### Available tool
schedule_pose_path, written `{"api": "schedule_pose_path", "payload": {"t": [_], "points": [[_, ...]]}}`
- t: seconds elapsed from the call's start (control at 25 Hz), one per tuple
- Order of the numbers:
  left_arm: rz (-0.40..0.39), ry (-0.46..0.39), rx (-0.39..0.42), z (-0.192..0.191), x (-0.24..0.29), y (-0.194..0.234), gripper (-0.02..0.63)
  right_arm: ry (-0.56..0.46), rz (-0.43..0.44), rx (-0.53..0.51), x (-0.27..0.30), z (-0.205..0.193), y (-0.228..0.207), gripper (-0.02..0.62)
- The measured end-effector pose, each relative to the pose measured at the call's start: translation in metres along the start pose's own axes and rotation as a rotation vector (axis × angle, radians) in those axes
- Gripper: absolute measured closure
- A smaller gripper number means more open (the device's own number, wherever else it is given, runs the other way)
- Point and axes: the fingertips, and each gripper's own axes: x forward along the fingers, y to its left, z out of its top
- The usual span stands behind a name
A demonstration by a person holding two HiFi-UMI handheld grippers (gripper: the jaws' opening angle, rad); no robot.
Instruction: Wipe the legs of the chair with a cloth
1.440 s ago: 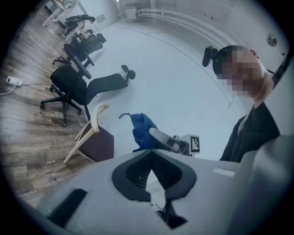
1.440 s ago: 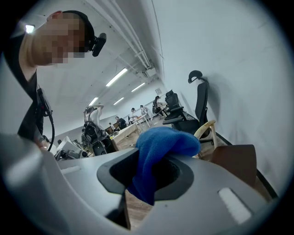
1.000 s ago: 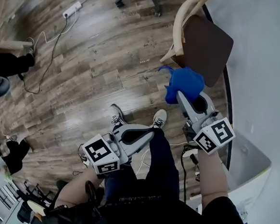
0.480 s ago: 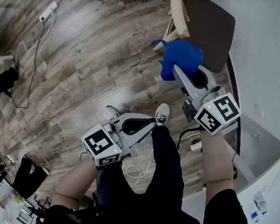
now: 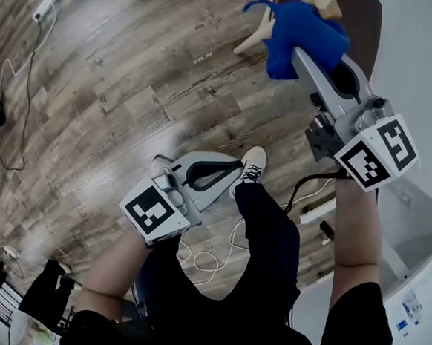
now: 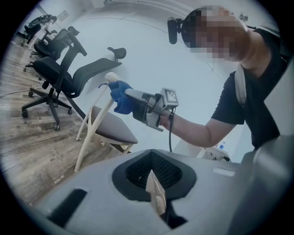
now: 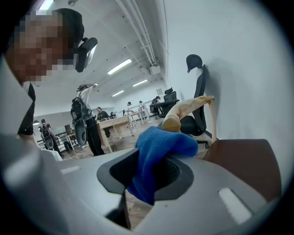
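Chair [image 6: 103, 126], pale wood with a brown seat, stands on the wood-plank floor [image 5: 121, 101] by a white wall [image 7: 243, 55]. The right gripper [image 5: 301, 57] clamps a blue cloth [image 5: 302, 31] at its backrest top. The left gripper [image 5: 230, 168] hangs low, jaws together, empty.

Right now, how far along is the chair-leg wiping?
Done: the right gripper has its jaws shut on the blue cloth. In hand: the cloth is up by the top of the chair's backrest, not at the legs. Left: wiping the legs themselves; none shows the cloth on it. The left gripper hangs low, jaws together, empty.
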Motion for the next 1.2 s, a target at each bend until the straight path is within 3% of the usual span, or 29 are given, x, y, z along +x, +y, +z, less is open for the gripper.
{"api": "schedule_pose_path", "payload": {"t": [0.24,0.4,0.56,0.68,0.84,0.96,1.2], "points": [[-0.022,-0.008,0.036,-0.042,0.011,0.034,0.600,-0.061,-0.024,-0.050,0.006,-0.009,-0.022,0.492],[-0.026,-0.055,-0.023,-0.054,0.016,0.059,0.600,-0.076,-0.028,-0.056,0.022,-0.030,-0.039,0.492],[-0.034,-0.038,0.000,-0.069,0.021,0.082,0.601,-0.112,-0.026,-0.054,0.037,-0.049,-0.056,0.492],[-0.051,-0.061,-0.016,-0.063,0.021,0.098,0.600,-0.143,-0.008,-0.076,0.045,-0.057,-0.063,0.492],[-0.027,-0.101,0.092,-0.039,0.024,0.129,0.601,-0.162,0.018,-0.108,0.051,-0.075,-0.072,0.494],[-0.024,-0.139,0.067,-0.035,0.031,0.145,0.600,-0.156,0.030,-0.086,0.056,-0.101,-0.083,0.494],[-0.034,-0.120,0.133,-0.038,0.046,0.162,0.600,-0.119,0.038,-0.063,0.073,-0.150,-0.101,0.494]]}}
